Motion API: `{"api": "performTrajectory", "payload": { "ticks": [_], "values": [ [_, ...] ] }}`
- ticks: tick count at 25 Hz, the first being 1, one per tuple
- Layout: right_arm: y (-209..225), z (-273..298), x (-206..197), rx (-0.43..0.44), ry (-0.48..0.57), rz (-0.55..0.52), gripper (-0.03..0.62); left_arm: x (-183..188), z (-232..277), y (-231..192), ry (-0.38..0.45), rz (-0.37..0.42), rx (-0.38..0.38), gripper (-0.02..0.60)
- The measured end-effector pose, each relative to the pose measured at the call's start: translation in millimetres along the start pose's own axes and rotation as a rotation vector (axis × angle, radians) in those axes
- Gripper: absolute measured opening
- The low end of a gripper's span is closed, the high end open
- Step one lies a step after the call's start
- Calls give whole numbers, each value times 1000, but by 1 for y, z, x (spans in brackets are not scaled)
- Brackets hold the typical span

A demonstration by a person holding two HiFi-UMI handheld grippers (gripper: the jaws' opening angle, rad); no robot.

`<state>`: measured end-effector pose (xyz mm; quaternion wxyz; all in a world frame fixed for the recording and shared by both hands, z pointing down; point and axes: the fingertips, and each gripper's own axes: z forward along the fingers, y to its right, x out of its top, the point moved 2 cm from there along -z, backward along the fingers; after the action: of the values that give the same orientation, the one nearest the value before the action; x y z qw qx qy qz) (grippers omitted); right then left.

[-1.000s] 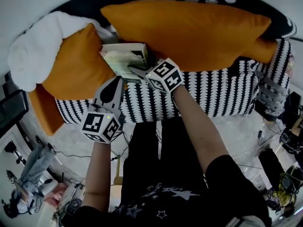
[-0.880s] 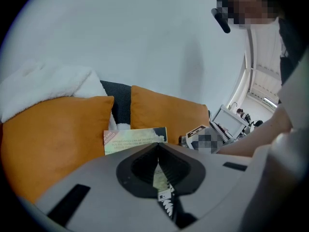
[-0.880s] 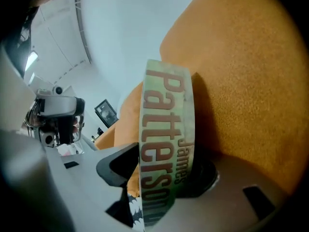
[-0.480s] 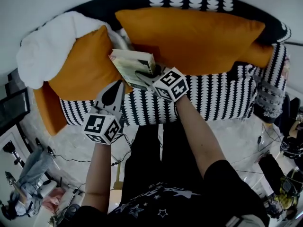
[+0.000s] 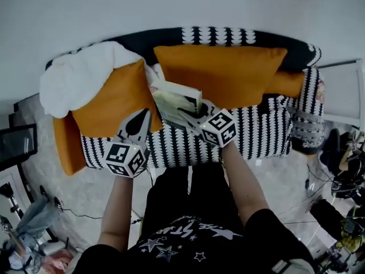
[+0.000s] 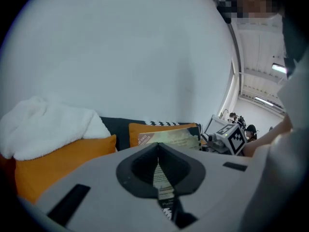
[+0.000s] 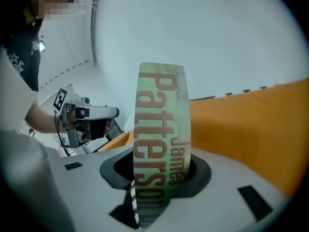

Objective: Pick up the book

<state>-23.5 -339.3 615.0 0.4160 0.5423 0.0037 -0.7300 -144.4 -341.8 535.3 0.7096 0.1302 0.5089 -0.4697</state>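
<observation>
**Desk:** Where do we find the book (image 5: 175, 99)?

**Photographer:** We see it clamped in the right gripper (image 5: 190, 116), above the seat of a black-and-white patterned sofa (image 5: 262, 130). In the head view it sits between a large orange cushion (image 5: 222, 73) and a smaller orange cushion (image 5: 114, 99), its cover turned up toward us.

**Desk:** What do we make of the grip?

**Photographer:** In the right gripper view we look straight at the spine, pale green with brown lettering. It stands upright between the jaws, which press on it from either side. Its top end rises against the pale wall (image 7: 217, 37), and the large cushion fills the right of that view.

**Desk:** And the other hand?

**Photographer:** The left gripper (image 5: 141, 119) hangs just left of the book, apart from it. Its own view shows us jaws drawn together, holding nothing, with only a thin slit between them. Beyond them we see the book's cover in front of the large cushion, with the right gripper's marker cube (image 6: 235, 138) beside it.

**Desk:** Anything else we should note?

**Photographer:** A white blanket (image 5: 80, 76) is heaped on the sofa's left end, above the smaller cushion. The person (image 5: 188, 233), in dark clothes, stands at the sofa's front edge.
</observation>
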Motion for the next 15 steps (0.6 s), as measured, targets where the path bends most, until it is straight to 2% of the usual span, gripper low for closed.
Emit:
{"api": "performTrajectory", "payload": {
  "ticks": [7,11,15],
  "values": [
    [-49,-51,43,-65,132,16,169,33,-25,8,47,44,-54,9],
    [-71,-78,56,-84,150,7,169,45,-44,22,67,69,-71,8],
    [-74,-96,75,-107,162,-32,169,61,-55,36,98,104,-81,8]
  ]
}}
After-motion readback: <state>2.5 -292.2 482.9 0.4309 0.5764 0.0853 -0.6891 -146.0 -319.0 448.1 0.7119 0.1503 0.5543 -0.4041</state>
